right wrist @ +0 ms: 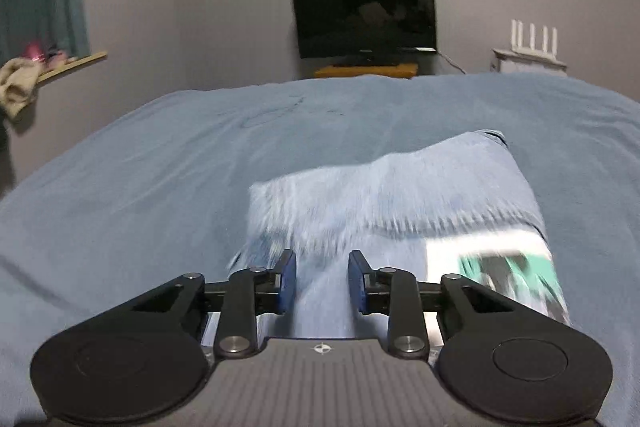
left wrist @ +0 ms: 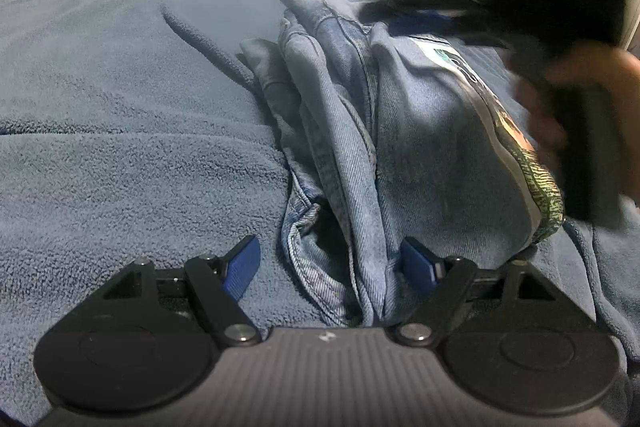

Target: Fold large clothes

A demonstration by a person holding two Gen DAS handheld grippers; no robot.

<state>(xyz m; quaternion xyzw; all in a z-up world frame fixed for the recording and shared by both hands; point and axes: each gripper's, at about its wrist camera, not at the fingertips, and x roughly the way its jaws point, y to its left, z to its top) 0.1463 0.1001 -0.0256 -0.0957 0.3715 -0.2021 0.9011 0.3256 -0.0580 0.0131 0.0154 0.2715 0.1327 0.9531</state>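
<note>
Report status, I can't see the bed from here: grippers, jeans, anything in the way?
Left gripper open around the jeans edge. Right gripper open, over the jeans, gripping nothing. Jeans bunched on blue blanket. Nothing in the way.

We see the jeans (left wrist: 340,131) as faded denim with a twill weave and raised stitched seams, bearing a glossy printed tag (left wrist: 516,147). The bed (left wrist: 120,107) wears a nubbly, matt fleece blanket. Our left tongs (left wrist: 332,267) are matt black plastic with ribbed blue pads (left wrist: 244,267) and shiny metal rivets. The television (right wrist: 364,15) screen looks glossy.
</note>
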